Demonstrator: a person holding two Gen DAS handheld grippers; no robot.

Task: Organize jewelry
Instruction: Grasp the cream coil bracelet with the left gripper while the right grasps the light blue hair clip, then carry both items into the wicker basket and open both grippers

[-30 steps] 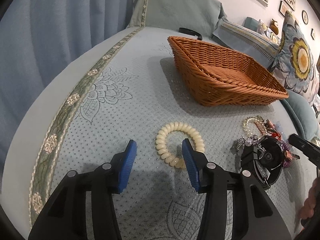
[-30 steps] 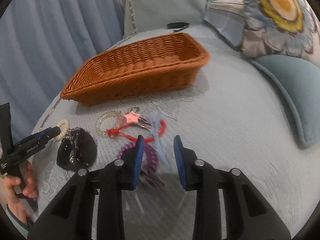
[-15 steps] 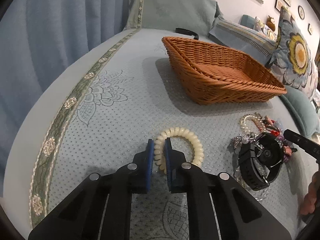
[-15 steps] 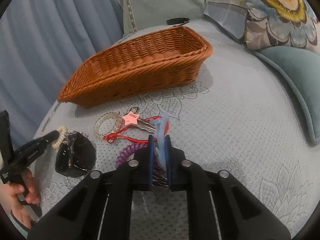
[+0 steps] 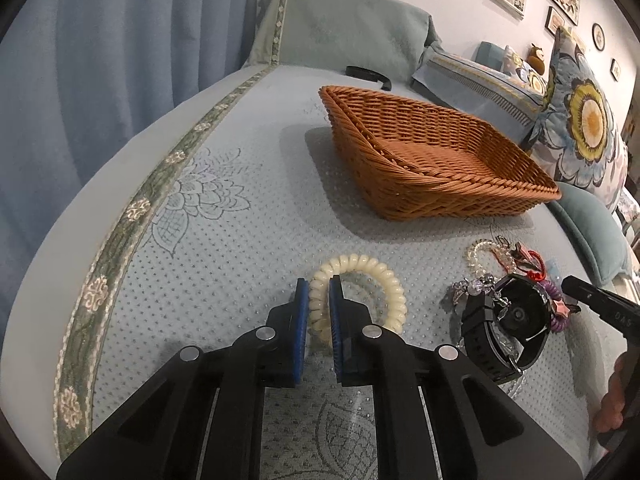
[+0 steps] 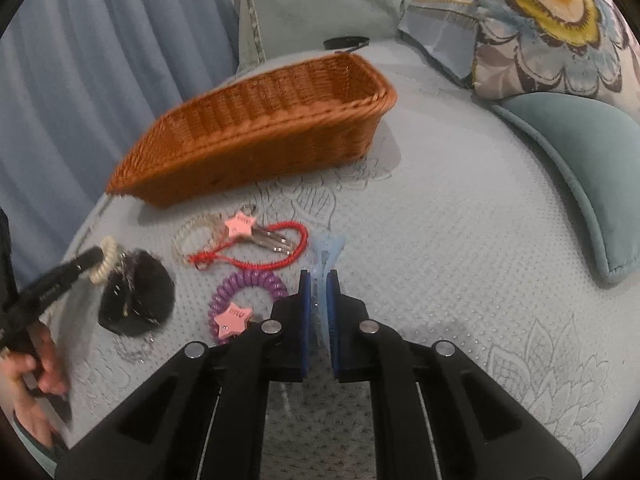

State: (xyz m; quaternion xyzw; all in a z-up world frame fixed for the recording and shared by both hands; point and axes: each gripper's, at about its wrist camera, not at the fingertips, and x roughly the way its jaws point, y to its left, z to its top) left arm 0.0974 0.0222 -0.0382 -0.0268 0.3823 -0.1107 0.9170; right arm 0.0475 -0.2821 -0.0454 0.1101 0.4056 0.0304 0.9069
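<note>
My left gripper (image 5: 319, 312) is shut on a cream coil hair tie (image 5: 376, 276), pinching its left side just above the bedspread. My right gripper (image 6: 319, 304) is shut on a pale blue hair clip (image 6: 326, 250) and holds it a little above the bed. A brown wicker basket (image 5: 472, 188) stands behind both, also in the right wrist view (image 6: 256, 160). A black watch (image 5: 504, 328), a purple coil tie with a pink star (image 6: 244, 292), a red cord bracelet (image 6: 280, 256), a pink star clip (image 6: 240, 225) and a clear bead bracelet (image 6: 192, 232) lie between the grippers.
The items rest on a light blue bedspread (image 5: 224, 240) with a green border at the left edge. A blue curtain (image 5: 100, 48) hangs at the left. Floral pillows (image 6: 552, 28) and a teal cushion (image 6: 576, 160) lie at the right. A black band (image 5: 368, 74) lies behind the basket.
Both grippers closed from open: the left on the cream hair tie, the right on the blue clip. Both have since lifted slightly with their items.
</note>
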